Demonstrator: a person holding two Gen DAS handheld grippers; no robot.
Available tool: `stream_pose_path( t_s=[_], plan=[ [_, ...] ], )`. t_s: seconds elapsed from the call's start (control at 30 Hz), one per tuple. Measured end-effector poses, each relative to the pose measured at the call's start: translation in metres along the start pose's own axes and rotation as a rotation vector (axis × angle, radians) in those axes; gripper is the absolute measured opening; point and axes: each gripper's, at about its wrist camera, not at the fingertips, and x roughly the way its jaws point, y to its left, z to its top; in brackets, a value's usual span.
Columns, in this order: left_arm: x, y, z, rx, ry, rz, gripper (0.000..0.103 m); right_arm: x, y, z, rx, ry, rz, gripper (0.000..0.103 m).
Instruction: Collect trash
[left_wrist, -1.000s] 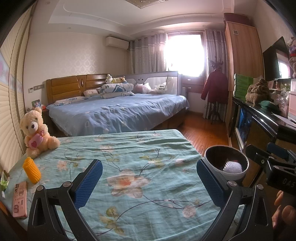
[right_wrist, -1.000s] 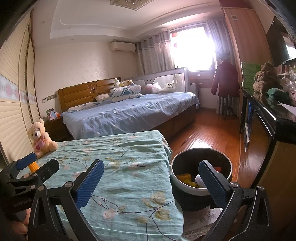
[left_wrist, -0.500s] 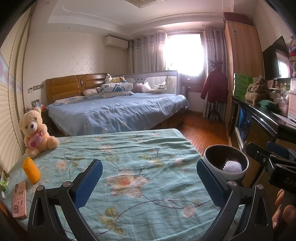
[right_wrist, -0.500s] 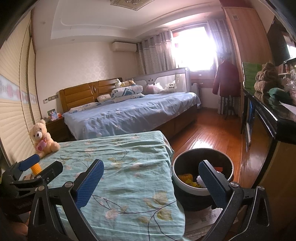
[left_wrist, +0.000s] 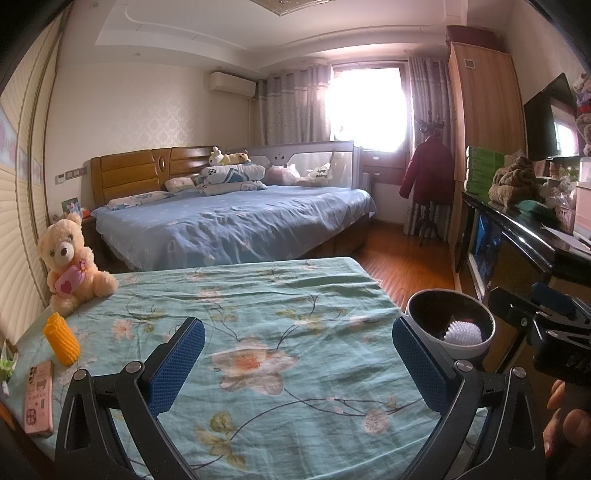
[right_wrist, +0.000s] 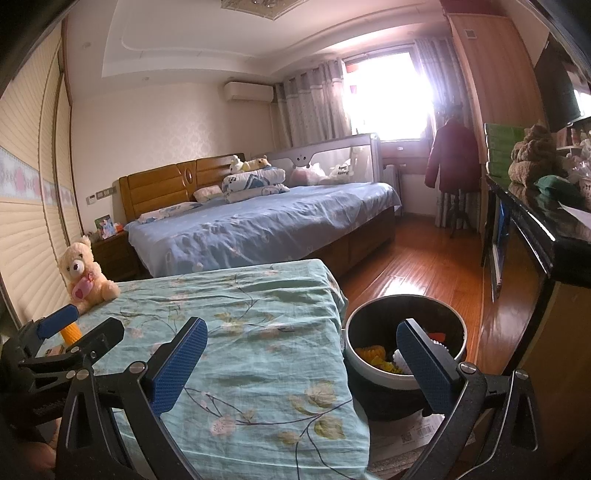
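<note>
A table with a green floral cloth (left_wrist: 258, 332) fills the foreground. A yellow foam net sleeve (left_wrist: 61, 339) stands near its left edge, also partly seen in the right wrist view (right_wrist: 71, 333). A round black trash bin with a white rim (right_wrist: 369, 365) stands on the floor right of the table, holding yellow, white and orange scraps; it also shows in the left wrist view (left_wrist: 451, 323). My left gripper (left_wrist: 295, 365) is open and empty above the cloth. My right gripper (right_wrist: 301, 365) is open and empty, over the table's right edge and the bin.
A teddy bear (left_wrist: 70, 264) sits at the table's far left corner. A pink phone (left_wrist: 38, 397) and a green wrapper (left_wrist: 7, 363) lie at the left edge. A large bed (left_wrist: 236, 221) stands behind. A dark cabinet (right_wrist: 535, 236) runs along the right, wooden floor (right_wrist: 417, 266) between.
Both grippers stay open and empty. The views shift only slightly; the right gripper has drifted a little.
</note>
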Motion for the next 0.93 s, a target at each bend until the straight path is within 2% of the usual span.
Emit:
stream_pose_path(
  t_s=[0.47, 0.93],
  plan=[
    [0.001, 0.0, 0.0, -0.005, 0.006, -0.001, 0.102, 0.002, -0.001, -0.001, -0.002, 0.004, 0.006, 0.103],
    [0.015, 0.011, 0.002, -0.016, 0.056, 0.013, 0.102, 0.024, -0.001, -0.006, 0.008, 0.052, 0.025, 0.103]
  ],
)
